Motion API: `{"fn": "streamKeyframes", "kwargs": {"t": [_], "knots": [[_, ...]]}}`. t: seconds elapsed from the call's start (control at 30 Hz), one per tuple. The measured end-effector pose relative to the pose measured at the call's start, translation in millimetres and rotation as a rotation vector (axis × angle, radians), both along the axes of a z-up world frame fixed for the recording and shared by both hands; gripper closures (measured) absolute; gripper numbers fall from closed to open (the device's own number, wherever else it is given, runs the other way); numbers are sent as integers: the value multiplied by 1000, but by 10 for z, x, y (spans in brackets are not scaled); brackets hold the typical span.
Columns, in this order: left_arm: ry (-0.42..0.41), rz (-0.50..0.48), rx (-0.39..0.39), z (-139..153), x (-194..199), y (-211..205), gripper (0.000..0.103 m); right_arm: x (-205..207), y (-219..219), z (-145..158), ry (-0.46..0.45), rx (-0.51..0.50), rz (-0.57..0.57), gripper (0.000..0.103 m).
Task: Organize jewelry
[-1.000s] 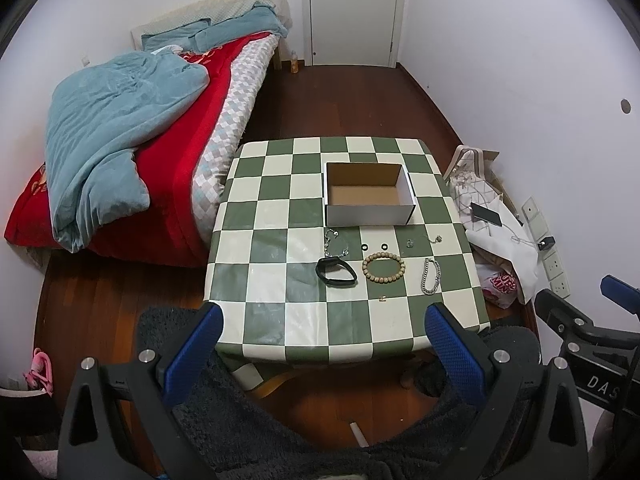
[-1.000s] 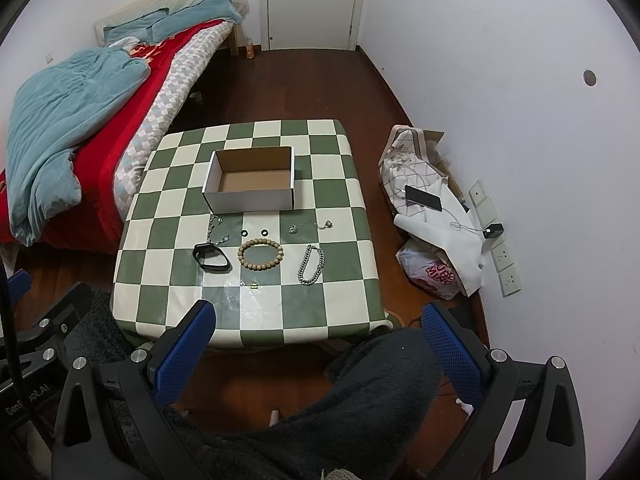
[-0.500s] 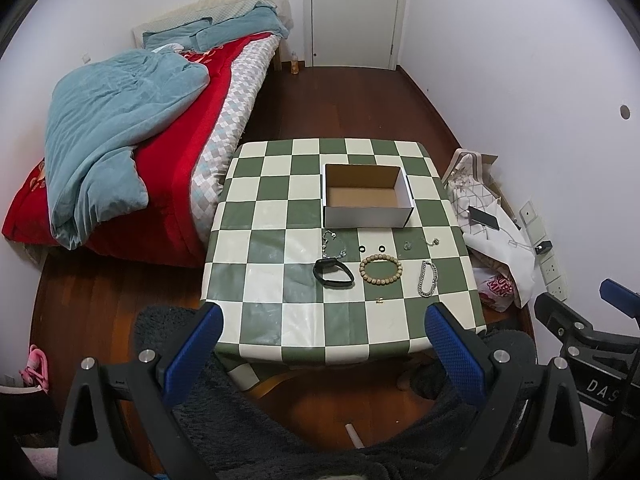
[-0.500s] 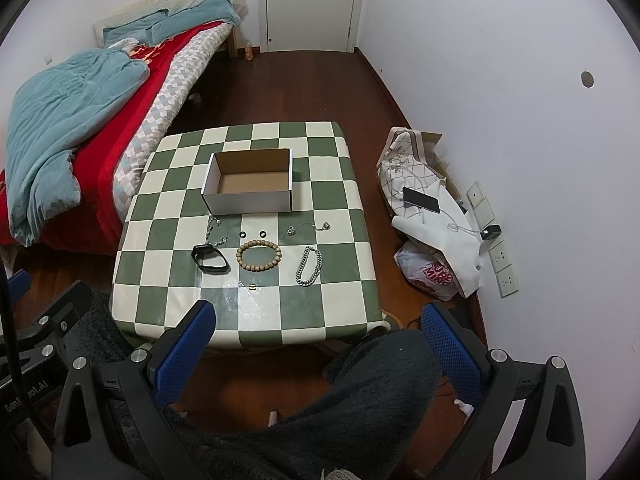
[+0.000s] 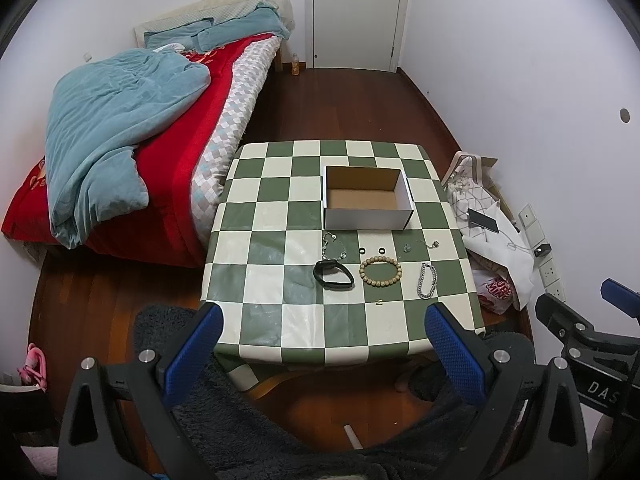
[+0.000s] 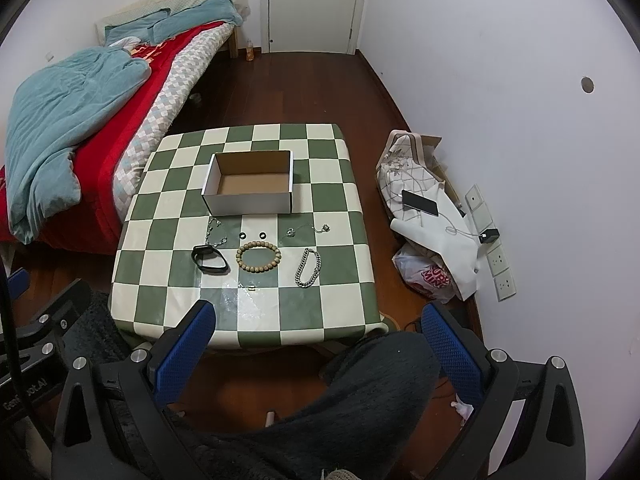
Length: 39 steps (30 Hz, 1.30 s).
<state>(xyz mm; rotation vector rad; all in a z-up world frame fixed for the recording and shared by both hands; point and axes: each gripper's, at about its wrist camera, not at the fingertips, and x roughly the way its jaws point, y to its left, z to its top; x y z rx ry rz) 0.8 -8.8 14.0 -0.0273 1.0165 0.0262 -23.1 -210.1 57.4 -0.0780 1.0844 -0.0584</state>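
Two grippers, both held high and short of the table [image 5: 256, 240], well apart from every piece; left gripper [image 5: 320, 350] with blue fingers [image 5: 192, 356] spread wide, grasping nothing; right gripper [image 6: 318, 346] likewise spread wide, grasping nothing. One open cardboard box [image 5: 366, 198] toward the far side of the green-and-white checked top, nothing seen inside. Jewelry laid out on the near side of the box, none touching it; nearer row, left to right: black band [image 5: 334, 274], wooden bead bracelet [image 5: 380, 272], silver chain bracelet [image 5: 427, 280]; row just behind, nearer the box: thin silver chain [image 5: 333, 246], two small dark rings [image 5: 372, 249], thin chain with a pendant [image 5: 420, 245]. One tiny metal piece [image 5: 379, 301] alone, nearest the front edge; kind not discernible. Bed [image 5: 120, 152] with blue blanket left of the table; white bags [image 5: 492, 240] and a phone [image 5: 484, 220] on the floor to the right; closed door [image 5: 356, 12] beyond.
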Motion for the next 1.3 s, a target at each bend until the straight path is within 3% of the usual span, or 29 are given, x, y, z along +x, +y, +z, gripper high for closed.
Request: {"fn": "streamKeyframes", "kwargs": {"t": [1.3], "knots": [[-15,-2,-10,42,-14,31,0,46,-3,50,-15,-17,7,0]]}}
